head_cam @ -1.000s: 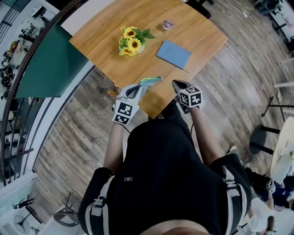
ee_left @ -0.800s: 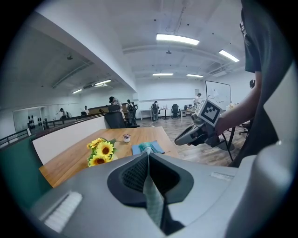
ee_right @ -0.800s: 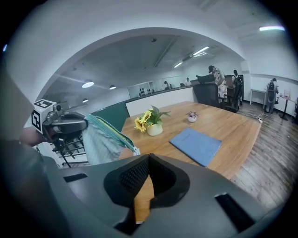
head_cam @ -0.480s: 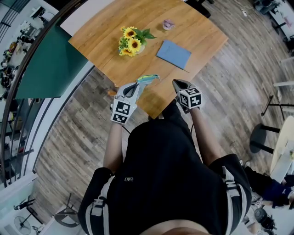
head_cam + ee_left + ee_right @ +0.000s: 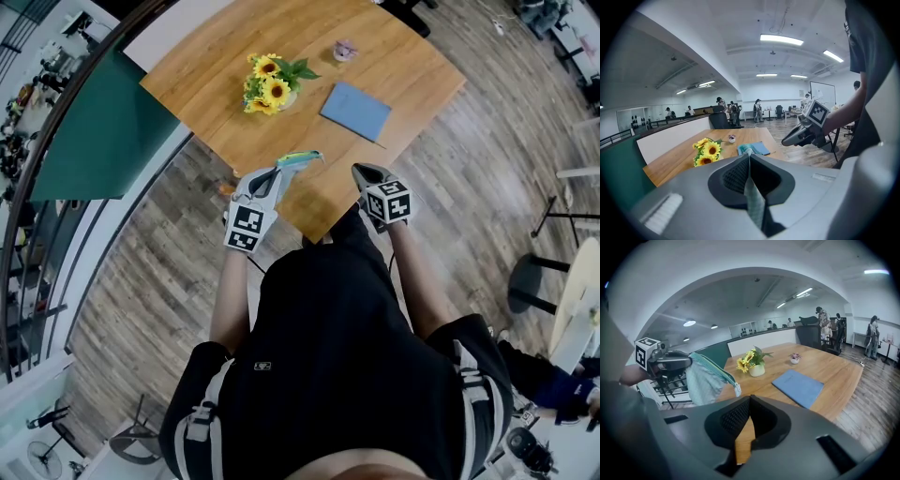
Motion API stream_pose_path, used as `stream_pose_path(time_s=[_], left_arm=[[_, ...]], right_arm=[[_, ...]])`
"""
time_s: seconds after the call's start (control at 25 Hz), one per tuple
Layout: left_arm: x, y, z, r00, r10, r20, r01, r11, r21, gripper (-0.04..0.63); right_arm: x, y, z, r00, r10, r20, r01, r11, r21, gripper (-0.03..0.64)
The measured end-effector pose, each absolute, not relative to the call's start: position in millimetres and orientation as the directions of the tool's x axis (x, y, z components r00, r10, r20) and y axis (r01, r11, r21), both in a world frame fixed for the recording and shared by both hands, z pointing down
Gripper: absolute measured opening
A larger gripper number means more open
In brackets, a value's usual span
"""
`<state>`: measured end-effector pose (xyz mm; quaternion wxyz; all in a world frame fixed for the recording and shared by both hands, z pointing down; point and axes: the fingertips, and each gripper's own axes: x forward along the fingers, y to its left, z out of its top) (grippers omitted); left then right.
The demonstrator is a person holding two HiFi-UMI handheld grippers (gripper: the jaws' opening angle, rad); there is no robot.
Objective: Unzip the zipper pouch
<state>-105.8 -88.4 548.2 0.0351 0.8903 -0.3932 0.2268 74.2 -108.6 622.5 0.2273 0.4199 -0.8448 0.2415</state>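
Open office hall, plank floor; light wooden table (image 5: 216, 84) bearing a bunch of yellow sunflowers in a pale pot (image 5: 267, 84), a flat blue folder (image 5: 354, 111) and a tiny pink potted plant (image 5: 344, 49).

Left gripper (image 5: 279, 172): jaws clamped on one end of the pale teal fabric zipper pouch (image 5: 705, 378), which hangs above the table's near corner, its zip pull (image 5: 736, 390) at the free end.

Right gripper (image 5: 361, 173): jaws together, empty, near the pouch, not touching.

Wooden table (image 5: 212, 67) bears sunflowers (image 5: 267, 88), blue folder (image 5: 355, 110), small pot (image 5: 345, 50).
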Motion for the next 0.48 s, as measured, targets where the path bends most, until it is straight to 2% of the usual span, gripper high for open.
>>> stream_pose_path(time_s=[0.48], left_arm=[[-114.4, -92.9, 548.1, 0.573, -0.7, 0.427, -0.736, -0.668, -0.108, 0.006]], right_arm=[[70.9, -106.7, 623.8, -0.549, -0.588, 0.594, -0.812, 0.542, -0.215, 0.0]])
